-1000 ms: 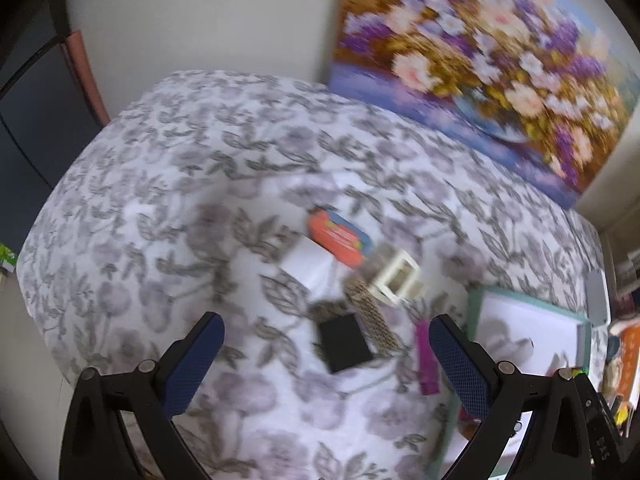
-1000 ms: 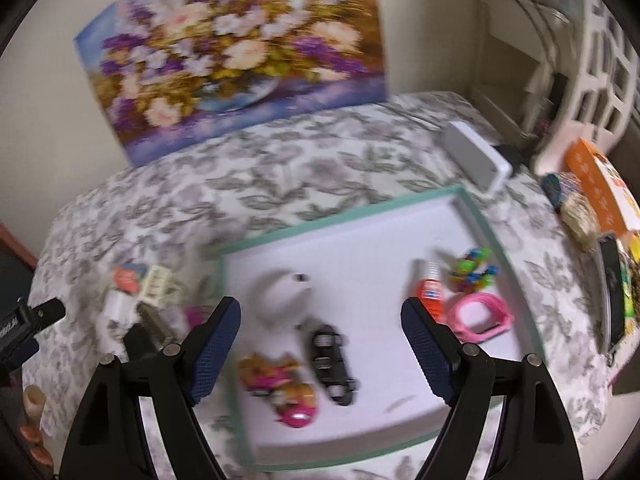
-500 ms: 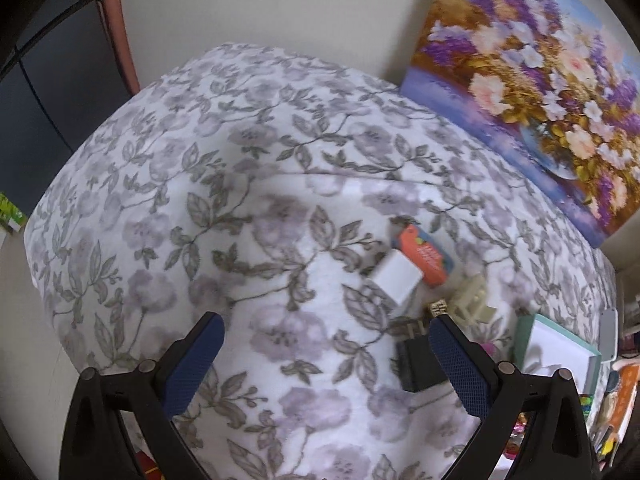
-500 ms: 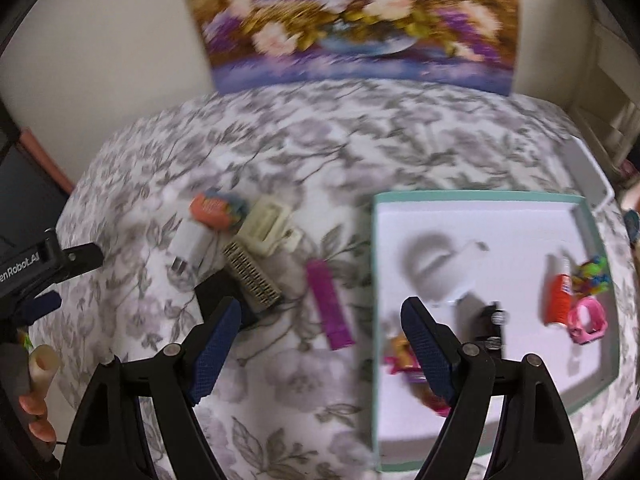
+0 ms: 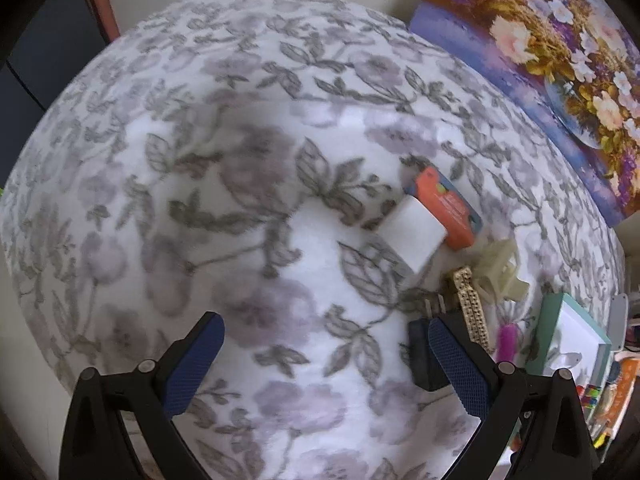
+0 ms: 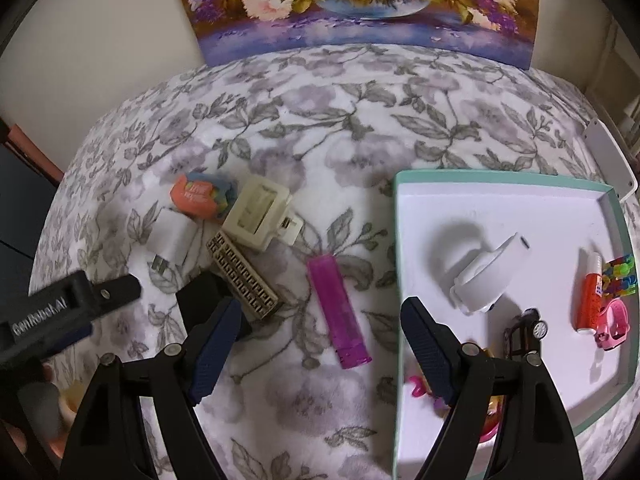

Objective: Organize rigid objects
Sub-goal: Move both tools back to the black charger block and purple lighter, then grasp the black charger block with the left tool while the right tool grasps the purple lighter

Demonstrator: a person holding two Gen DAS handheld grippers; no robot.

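Loose items lie on the floral bedspread: an orange packet [image 6: 196,192], a white charger [image 6: 172,240], a cream clip [image 6: 260,216], a patterned box [image 6: 242,276], a black block [image 6: 204,296] and a pink lighter [image 6: 340,308]. My right gripper [image 6: 322,312] hangs open just above the lighter, holding nothing. My left gripper [image 5: 322,336] is open over bare bedspread, left of the white charger [image 5: 412,236] and orange packet [image 5: 444,212]. Its right finger overlaps the black block [image 5: 424,360]. The left tool's body [image 6: 60,312] shows at the right view's left edge.
A teal-rimmed white tray [image 6: 400,240] on the right holds a white gadget [image 6: 492,272], a dark toy car [image 6: 524,332], an orange tube [image 6: 590,296], a pink watch [image 6: 612,320] and colourful beads [image 6: 620,276]. A flower painting [image 6: 360,0] leans on the wall. A white device [image 6: 608,156] lies beyond the tray.
The right gripper swung left from over the tray to above the pink lighter. The left gripper turned left, so the pile slid toward its right finger. Both stayed open.
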